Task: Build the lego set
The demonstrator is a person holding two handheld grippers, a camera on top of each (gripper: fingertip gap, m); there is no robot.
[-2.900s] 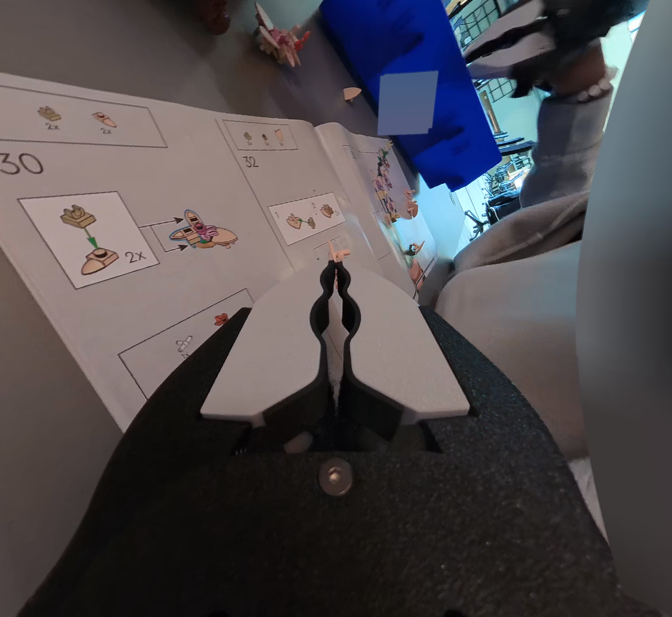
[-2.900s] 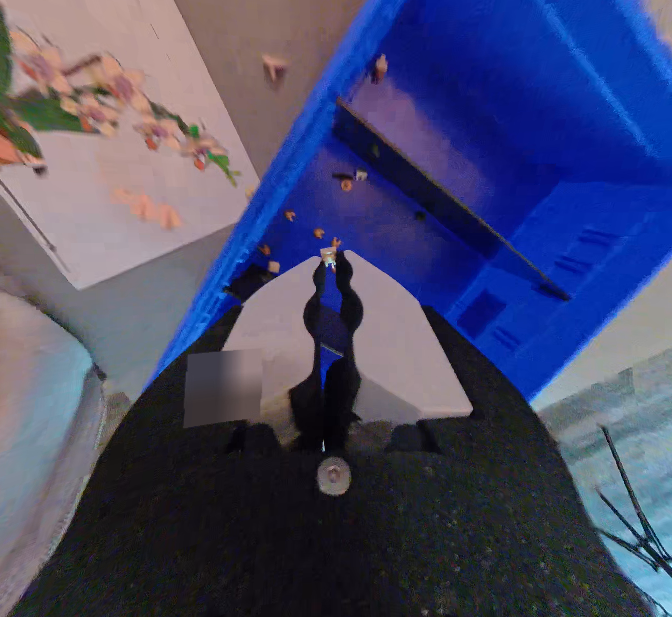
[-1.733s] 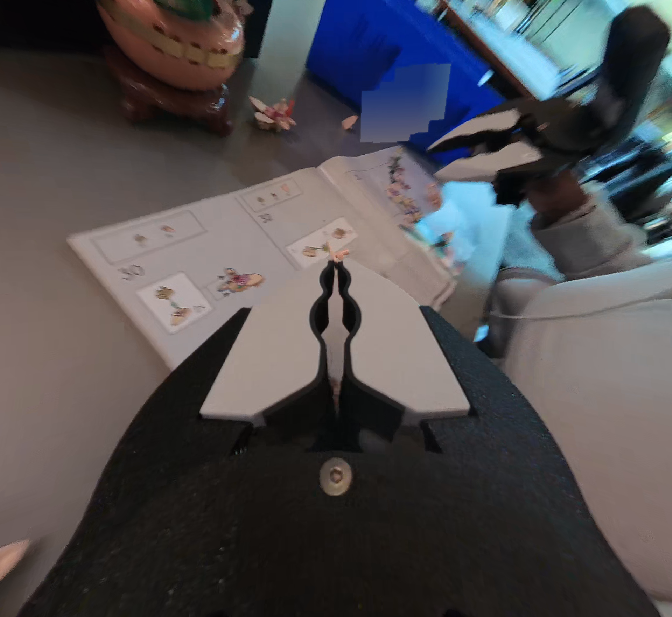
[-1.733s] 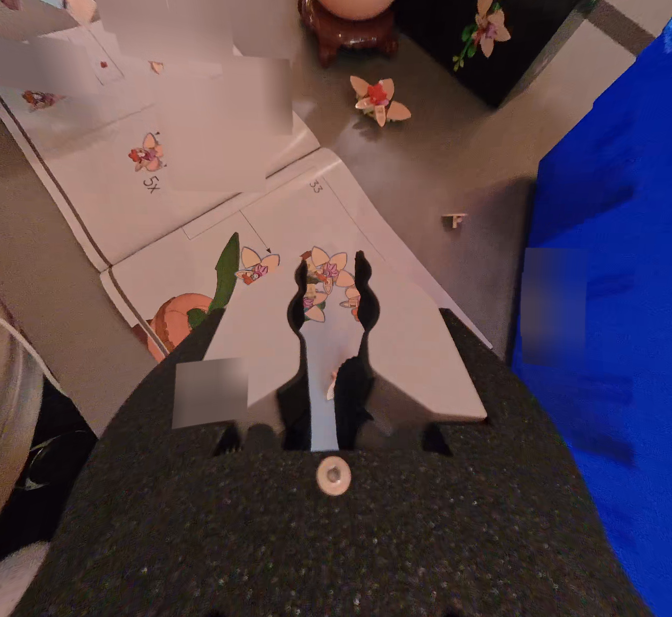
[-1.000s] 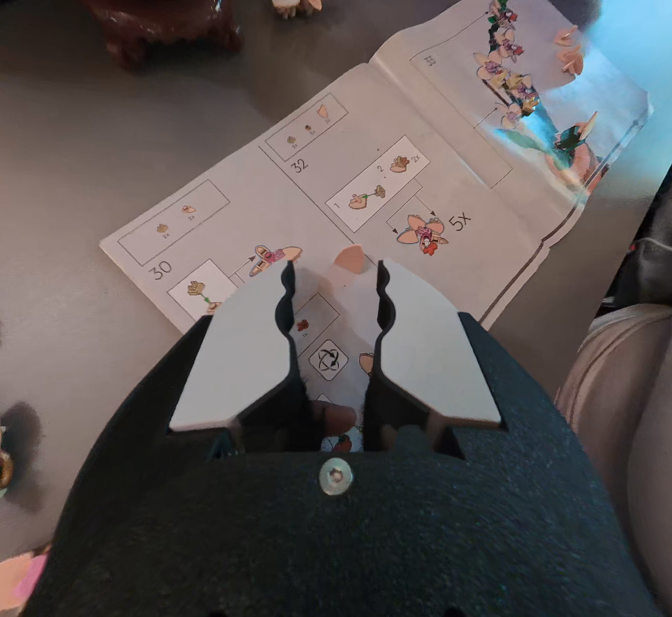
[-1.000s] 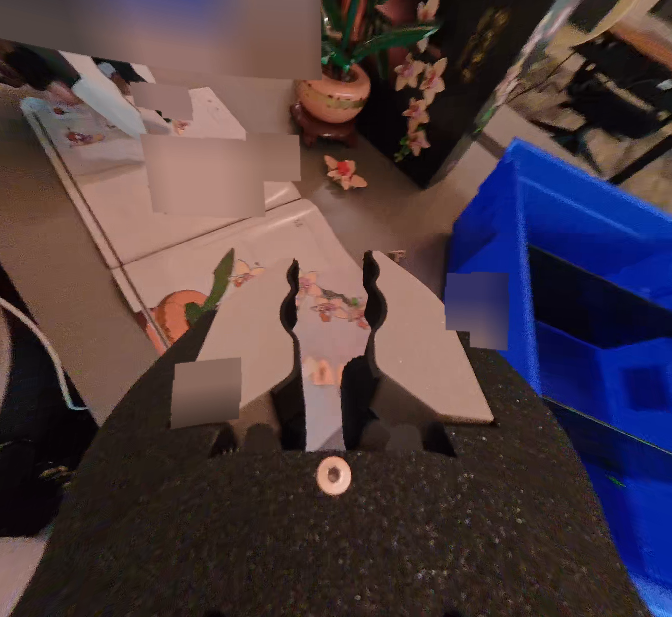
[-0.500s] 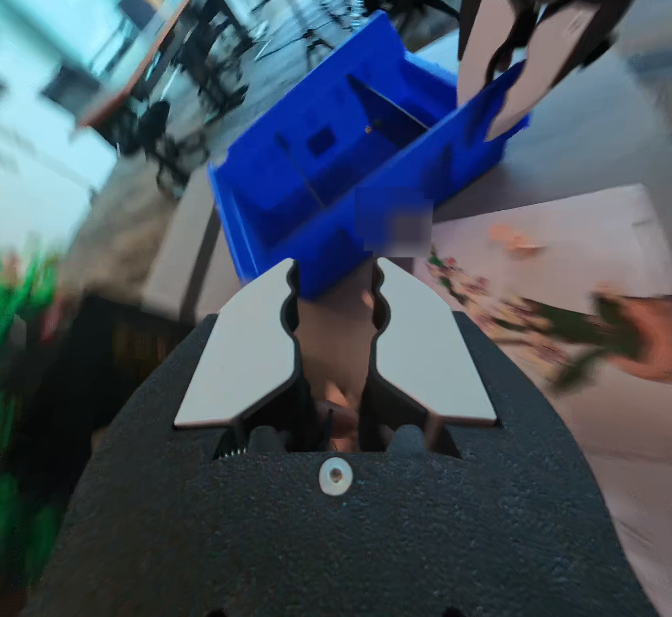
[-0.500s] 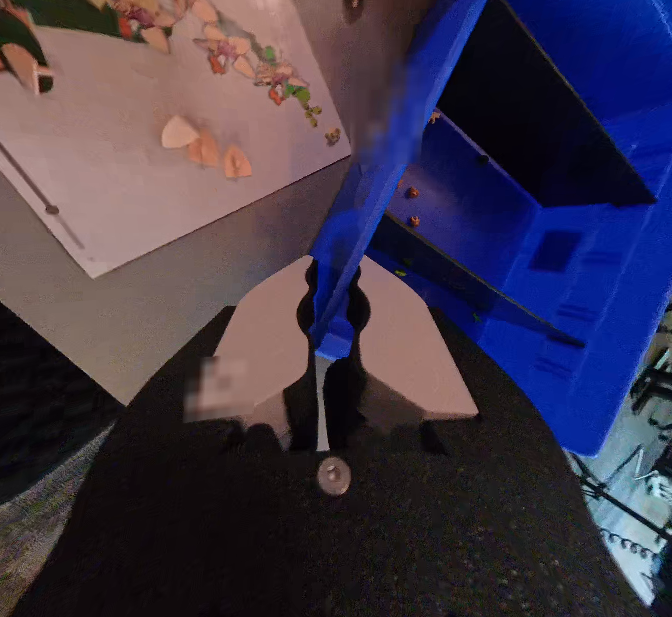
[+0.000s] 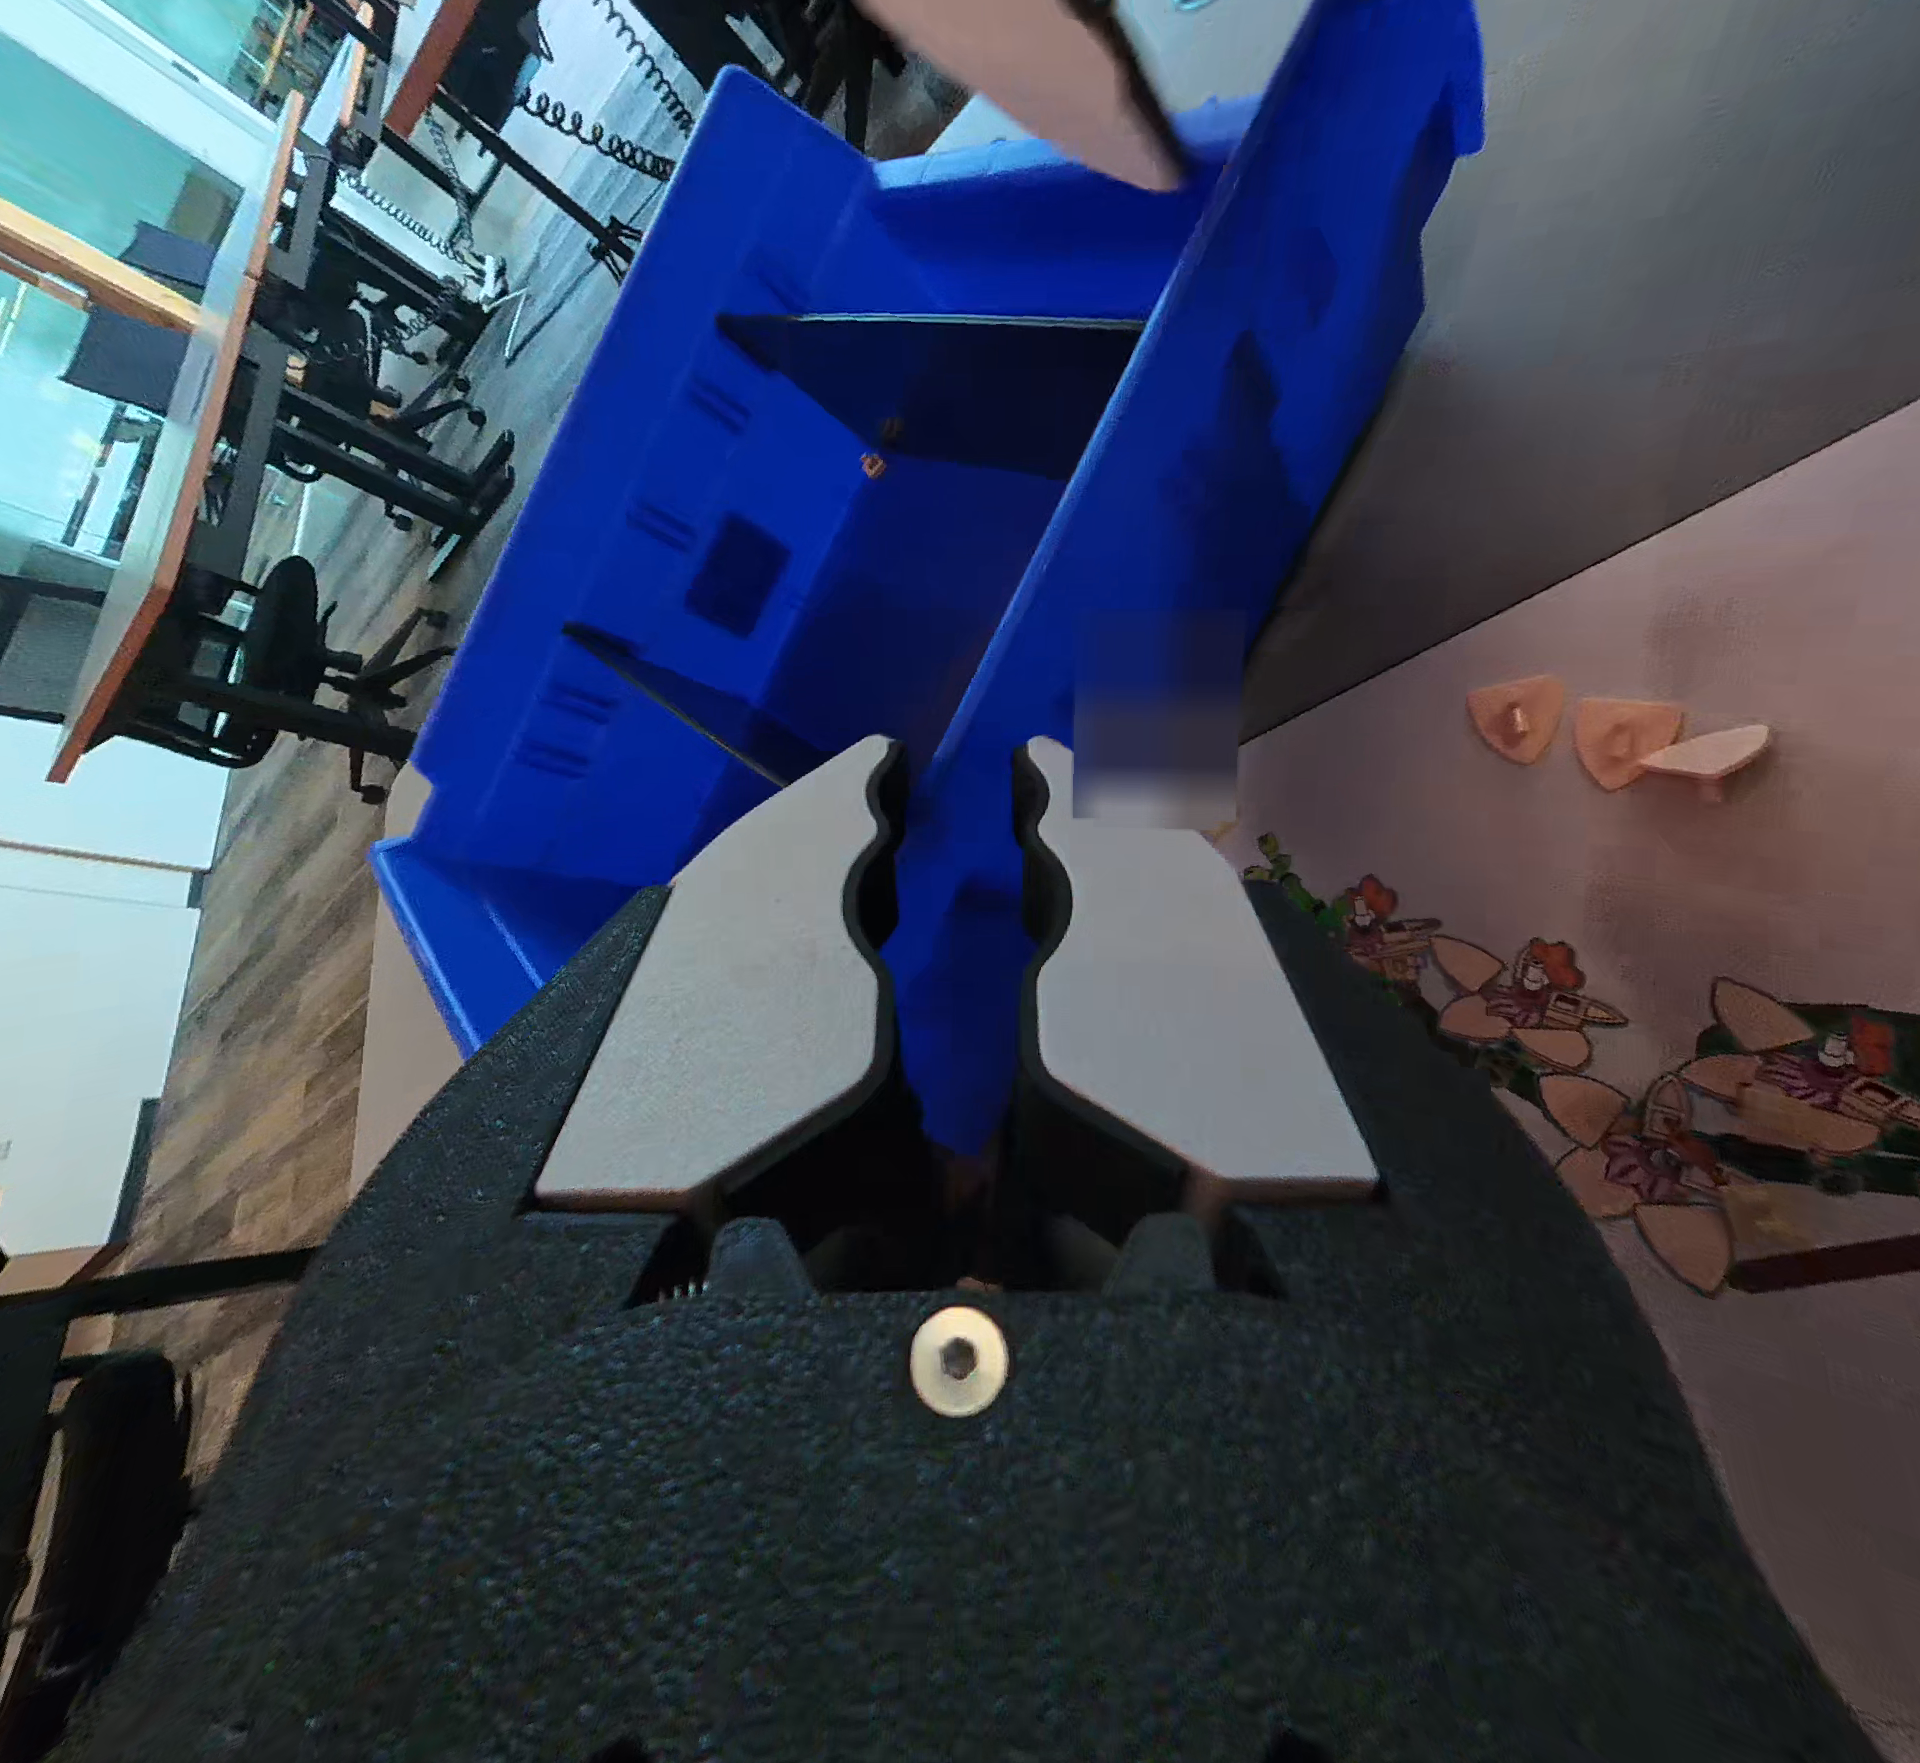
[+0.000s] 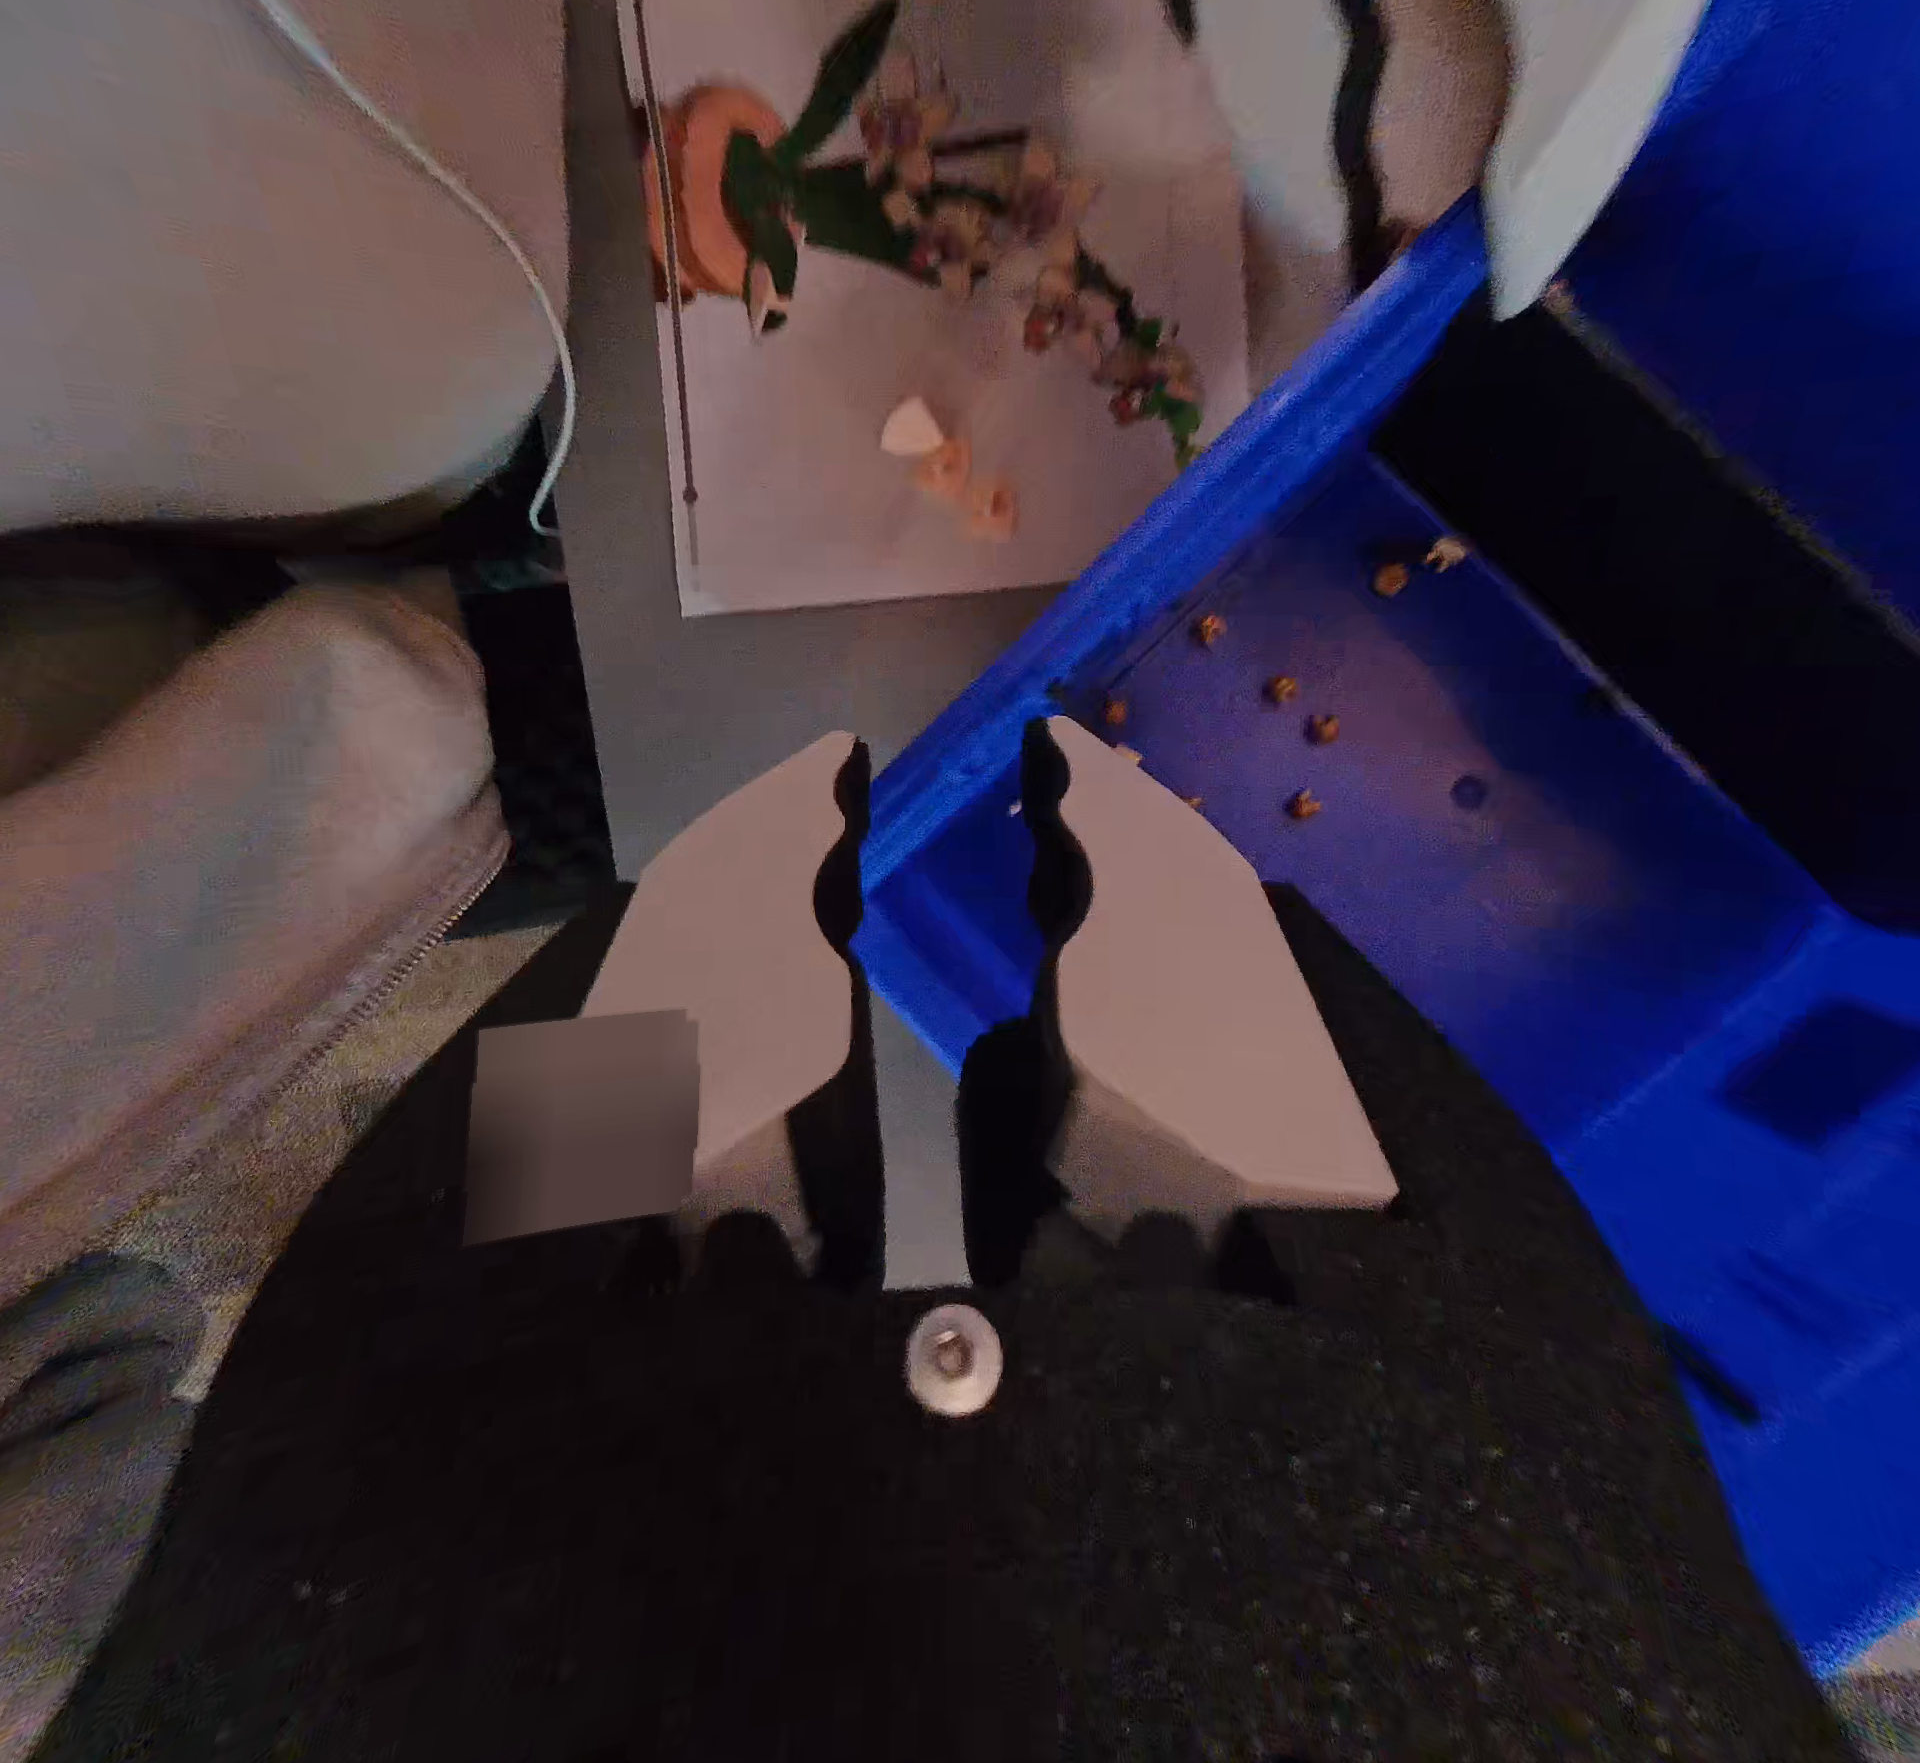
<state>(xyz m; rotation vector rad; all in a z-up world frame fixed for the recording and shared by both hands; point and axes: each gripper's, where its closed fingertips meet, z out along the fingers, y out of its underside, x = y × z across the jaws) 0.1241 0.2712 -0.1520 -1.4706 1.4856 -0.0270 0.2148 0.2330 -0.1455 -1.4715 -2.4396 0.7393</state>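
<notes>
My left gripper (image 9: 961, 757) is open and empty, its jaws either side of the near wall of the blue bin (image 9: 1174, 425). My right gripper (image 10: 945, 742) is also open and empty, its jaws either side of the same bin's wall (image 10: 1174, 508) near a corner. I cannot tell if either touches the wall. Several small tan lego pieces (image 10: 1278, 690) lie in a bin compartment. Three pale petal pieces (image 9: 1616, 737) lie on the open instruction booklet (image 9: 1558, 882); they also show in the right wrist view (image 10: 945, 466). Each gripper shows large at the top of the other's view.
The bin has black dividers (image 9: 935, 321) and stands on the grey table (image 9: 1662, 207) beside the booklet (image 10: 831, 518). A person's light clothing (image 10: 208, 259) and a white cable (image 10: 520, 311) are at the table edge. Desks and chairs (image 9: 260, 363) stand beyond.
Both grippers have closed in on the blue bin's near wall from opposite ends. The right gripper's jaws stand wider than half a second ago. The small pieces held earlier are gone from both.
</notes>
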